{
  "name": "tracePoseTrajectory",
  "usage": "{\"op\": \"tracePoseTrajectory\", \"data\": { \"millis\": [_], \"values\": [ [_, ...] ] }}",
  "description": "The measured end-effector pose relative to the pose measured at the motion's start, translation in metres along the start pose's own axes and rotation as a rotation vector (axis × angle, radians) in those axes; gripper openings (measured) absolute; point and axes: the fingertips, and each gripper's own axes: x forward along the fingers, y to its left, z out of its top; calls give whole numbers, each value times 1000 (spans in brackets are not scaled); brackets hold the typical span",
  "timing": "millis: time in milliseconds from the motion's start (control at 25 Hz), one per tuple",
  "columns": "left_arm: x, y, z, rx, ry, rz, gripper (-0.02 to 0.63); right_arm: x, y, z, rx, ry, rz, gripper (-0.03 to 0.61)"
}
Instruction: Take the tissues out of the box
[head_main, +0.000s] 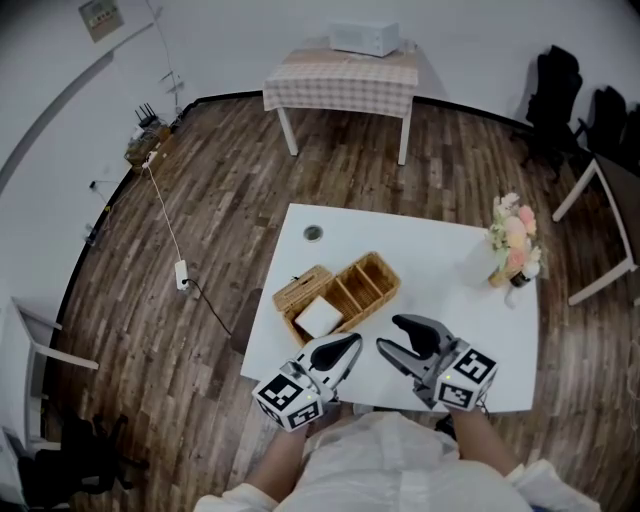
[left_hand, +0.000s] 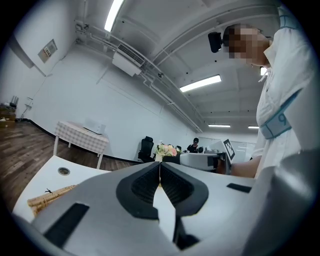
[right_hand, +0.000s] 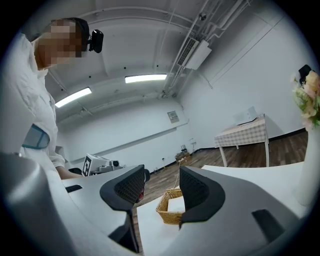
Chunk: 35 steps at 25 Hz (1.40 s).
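Observation:
A wicker box (head_main: 372, 282) with several compartments lies on the white table (head_main: 430, 260). A white stack of tissues (head_main: 318, 316) fills its near-left compartment. My left gripper (head_main: 353, 344) hovers at the table's near edge, just right of the tissues, its jaws shut with nothing between them. In the left gripper view the jaws (left_hand: 160, 165) meet, and a strip of wicker (left_hand: 50, 197) shows at lower left. My right gripper (head_main: 388, 333) stands open beside it, empty. The right gripper view looks between the jaws (right_hand: 162, 182) at the box (right_hand: 167, 215) and the tissues (right_hand: 176, 204) beyond.
A vase of flowers (head_main: 513, 245) stands at the table's far right corner and a small round thing (head_main: 314, 233) near its far left. A checked table with a white appliance (head_main: 345, 75) is farther back. Dark chairs (head_main: 555, 90) and a cable (head_main: 185, 270) occupy the wooden floor.

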Motion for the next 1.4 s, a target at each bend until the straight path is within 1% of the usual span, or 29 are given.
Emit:
{"op": "tracePoseTrajectory", "data": {
  "millis": [160, 320, 360, 440, 600, 680, 720, 800, 880, 1000, 1080, 1120, 1200, 1320, 1400],
  "values": [
    [-1, 8, -1, 11, 56, -25, 3, 6, -5, 3, 4, -5, -13, 225],
    [1, 18, -7, 66, 127, -43, 3, 3, -12, 0, 12, 3, -28, 225],
    [1, 23, -9, 85, 148, -34, 3, 1, -15, -1, 14, 6, -31, 225],
    [1, 37, -14, 111, 185, 13, 3, -2, -19, -1, 14, 10, -31, 227],
    [-2, 66, -24, 113, 245, 116, 6, -8, -26, -3, 19, 18, -10, 229],
    [-2, 73, -28, 125, 277, 136, 19, -12, -30, -4, 21, 27, 5, 230],
    [-2, 75, -31, 142, 301, 133, 39, -14, -31, -4, 22, 31, 13, 230],
    [-2, 79, -38, 201, 374, 107, 86, -17, -36, -4, 23, 35, 24, 230],
    [-2, 84, -48, 285, 474, 58, 129, -19, -40, -4, 23, 39, 31, 230],
    [-7, 89, -67, 418, 647, -64, 185, -23, -44, -6, 27, 42, 35, 230],
    [-13, 93, -82, 490, 770, -153, 236, -25, -46, -7, 28, 45, 32, 230],
    [-15, 96, -88, 519, 817, -186, 249, -27, -47, -8, 28, 46, 29, 230],
    [-16, 102, -93, 562, 870, -226, 277, -30, -48, -10, 31, 49, 20, 230],
    [-17, 114, -100, 623, 923, -267, 292, -34, -50, -11, 35, 51, 1, 230],
    [-18, 121, -108, 670, 975, -300, 312, -36, -53, -12, 36, 52, -14, 230]
  ]
}}
